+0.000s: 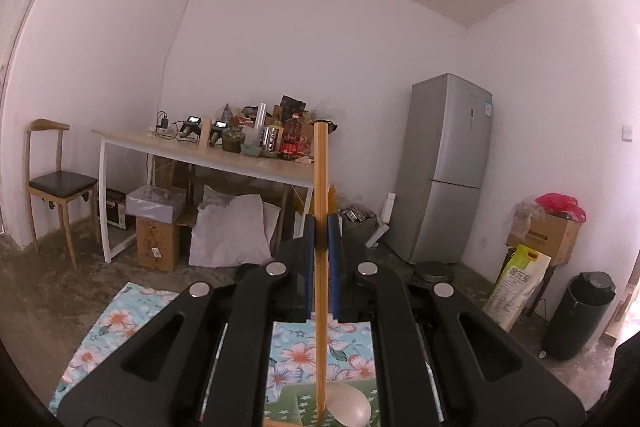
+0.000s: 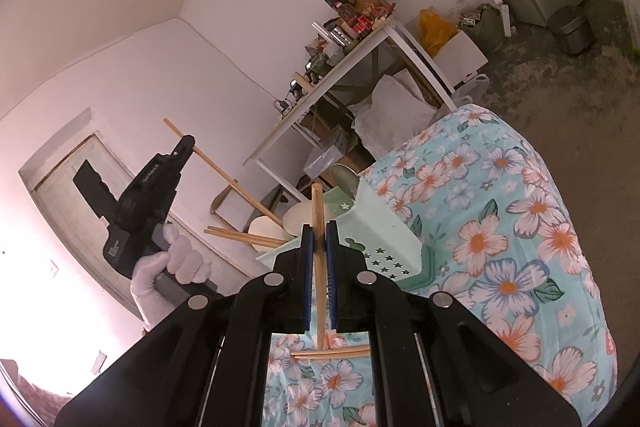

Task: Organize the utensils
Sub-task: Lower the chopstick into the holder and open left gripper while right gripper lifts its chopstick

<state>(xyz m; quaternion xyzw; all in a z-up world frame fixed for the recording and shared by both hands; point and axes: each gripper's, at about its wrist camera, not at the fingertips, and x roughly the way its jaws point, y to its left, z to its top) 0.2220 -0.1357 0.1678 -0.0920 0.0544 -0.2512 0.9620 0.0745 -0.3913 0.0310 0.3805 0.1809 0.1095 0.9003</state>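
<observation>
My left gripper [image 1: 320, 227] is shut on the long handle of a wooden spoon [image 1: 320, 187], held upright; its pale bowl [image 1: 348, 405] hangs low over the flowered cloth. In the right wrist view the left gripper [image 2: 186, 143] shows at left, held by a gloved hand, with the spoon's handle [image 2: 224, 175] slanting down to the holder. My right gripper [image 2: 319, 235] is shut on a wooden chopstick [image 2: 319, 267] just in front of a pale green utensil holder [image 2: 380, 227] with star cut-outs. Other chopsticks [image 2: 244, 237] and a metal ladle [image 2: 345, 179] stick out of the holder.
The table carries a blue flowered cloth [image 2: 500, 227]. One more chopstick [image 2: 332, 352] lies flat on it below my right gripper. Behind stand a cluttered white desk [image 1: 208, 155], a chair [image 1: 56, 183], a silver fridge [image 1: 444, 167], boxes and a black bin [image 1: 576, 315].
</observation>
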